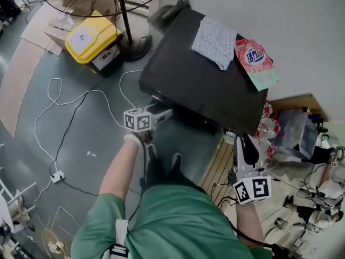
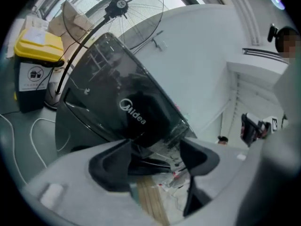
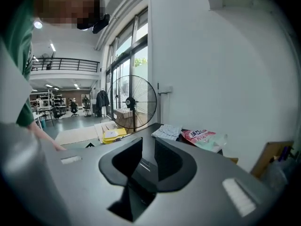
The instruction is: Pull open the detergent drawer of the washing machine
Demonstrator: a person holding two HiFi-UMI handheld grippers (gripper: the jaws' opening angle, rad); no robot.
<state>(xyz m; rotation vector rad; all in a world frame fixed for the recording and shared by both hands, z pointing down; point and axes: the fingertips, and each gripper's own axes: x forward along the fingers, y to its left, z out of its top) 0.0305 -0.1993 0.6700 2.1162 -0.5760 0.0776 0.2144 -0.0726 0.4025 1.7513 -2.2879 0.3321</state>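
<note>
The black washing machine [image 1: 205, 74] stands against the white wall. Its dark glossy front with the Midea logo [image 2: 134, 112] fills the left gripper view. I cannot pick out the detergent drawer's outline on that front. My left gripper [image 1: 166, 113] is at the machine's upper front corner, a little short of the panel. In its own view the left gripper [image 2: 155, 147] is open with nothing between its fingers. My right gripper [image 1: 245, 140] hangs beside the machine's other front corner. There the right gripper [image 3: 147, 145] shows only a narrow gap and holds nothing.
A patterned cloth [image 1: 215, 39] and a pink detergent bag [image 1: 256, 63] lie on the machine's top. A yellow bin [image 1: 91, 36] and a fan's base [image 1: 135, 47] stand to the left. A white cable and socket [image 1: 56, 176] cross the floor. Clutter [image 1: 296, 134] and wooden slats [image 1: 218, 169] lie at the right.
</note>
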